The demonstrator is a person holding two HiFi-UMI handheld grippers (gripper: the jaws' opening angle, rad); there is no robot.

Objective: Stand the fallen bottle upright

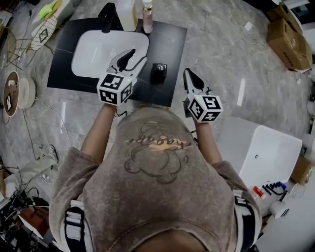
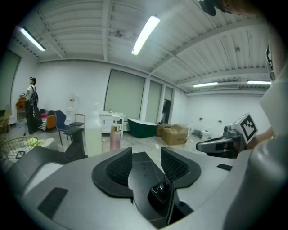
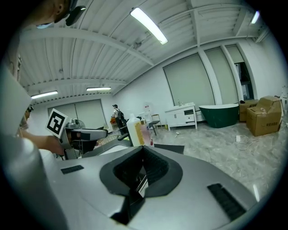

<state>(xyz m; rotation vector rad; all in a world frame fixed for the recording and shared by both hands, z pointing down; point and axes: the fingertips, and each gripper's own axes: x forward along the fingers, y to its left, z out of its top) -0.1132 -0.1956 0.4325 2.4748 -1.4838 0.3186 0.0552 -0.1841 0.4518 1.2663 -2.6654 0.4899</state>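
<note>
A small black bottle (image 1: 158, 72) with a shiny cap stands upright on the black mat (image 1: 167, 44), right of the white basin (image 1: 98, 51). My left gripper (image 1: 138, 55) hovers over the basin's right rim, just left of the bottle, open with nothing between its pads. In the left gripper view the bottle (image 2: 163, 189) shows low down, beyond and below the open left gripper (image 2: 146, 155). My right gripper (image 1: 187, 72) sits to the bottle's right, apart from it, shut and holding nothing. In its own view the right gripper (image 3: 143, 155) has its pads closed together.
A black faucet (image 1: 109, 18), a tall white bottle (image 1: 127, 12) and a pink bottle (image 1: 147, 17) stand at the mat's far edge. Cardboard boxes (image 1: 288, 42) lie far right. A second white basin (image 1: 268, 155) sits on the floor at right. Cables and clutter line the left.
</note>
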